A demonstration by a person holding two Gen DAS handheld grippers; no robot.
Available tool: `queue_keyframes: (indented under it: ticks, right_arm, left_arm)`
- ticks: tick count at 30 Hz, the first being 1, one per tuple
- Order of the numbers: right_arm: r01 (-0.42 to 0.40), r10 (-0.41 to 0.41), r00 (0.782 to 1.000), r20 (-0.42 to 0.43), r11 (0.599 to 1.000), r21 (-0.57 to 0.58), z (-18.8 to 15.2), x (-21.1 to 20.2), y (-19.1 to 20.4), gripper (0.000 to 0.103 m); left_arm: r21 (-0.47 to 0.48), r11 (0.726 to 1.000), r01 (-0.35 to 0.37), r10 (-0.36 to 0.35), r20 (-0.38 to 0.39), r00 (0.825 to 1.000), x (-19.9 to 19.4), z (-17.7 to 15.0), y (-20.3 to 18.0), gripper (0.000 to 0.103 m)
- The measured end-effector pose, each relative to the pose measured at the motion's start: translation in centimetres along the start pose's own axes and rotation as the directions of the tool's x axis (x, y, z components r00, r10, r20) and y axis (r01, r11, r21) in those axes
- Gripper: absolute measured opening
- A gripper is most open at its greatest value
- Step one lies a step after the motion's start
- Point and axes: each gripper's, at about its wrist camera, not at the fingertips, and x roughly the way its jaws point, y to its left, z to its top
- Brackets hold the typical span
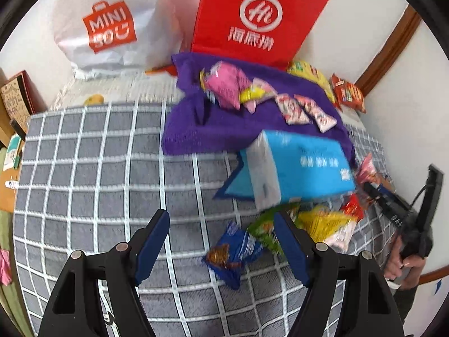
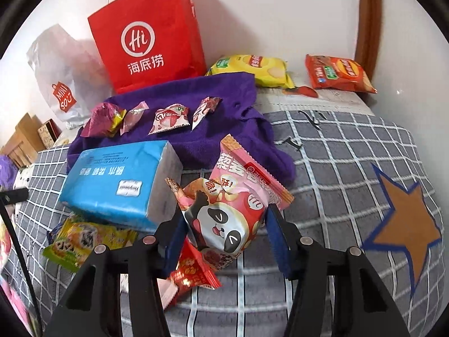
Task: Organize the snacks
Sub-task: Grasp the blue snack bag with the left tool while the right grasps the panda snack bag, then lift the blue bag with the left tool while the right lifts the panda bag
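One panda snack packet (image 2: 224, 224) sits between the right gripper (image 2: 224, 221) fingers (left pad touching, grip unclear)

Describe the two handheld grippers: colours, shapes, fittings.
Both match. The left gripper and the right gripper each have two flat dark-blue fingers on black angular arms with triangular cut-outs and round silver pivot pins. In the left wrist view, the right gripper's black body trails a thin black cable.

wall (image 2: 280, 14): white | trim (image 2: 370, 22): brown wood | bedcover (image 1: 98, 168): grey, white grid
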Motion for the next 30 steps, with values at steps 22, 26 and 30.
queue_keyframes:
  ticks: [22, 26, 30]
  right_arm:
    - [0.001, -0.002, 1.000, 0.028, 0.999, 0.034, -2.3, -3.6, 1.1, 0.054]
    - [-0.016, 0.015, 0.999, 0.037, 1.000, 0.024, -2.4, -4.0, 1.6, 0.054]
    - [-0.032, 0.030, 0.999, 0.042, 0.999, 0.032, -2.6, -4.3, 1.5, 0.054]
  left_arm:
    - [0.113, 0.994, 0.012, 0.000, -0.104, 0.995, 5.3, -3.7, -2.0, 0.066]
    - [0.102, 0.995, 0.009, 0.002, -0.112, 0.994, 4.9, -4.0, -1.7, 0.063]
    - [0.091, 0.996, -0.004, 0.014, -0.115, 0.993, 4.9, -4.0, -1.8, 0.062]
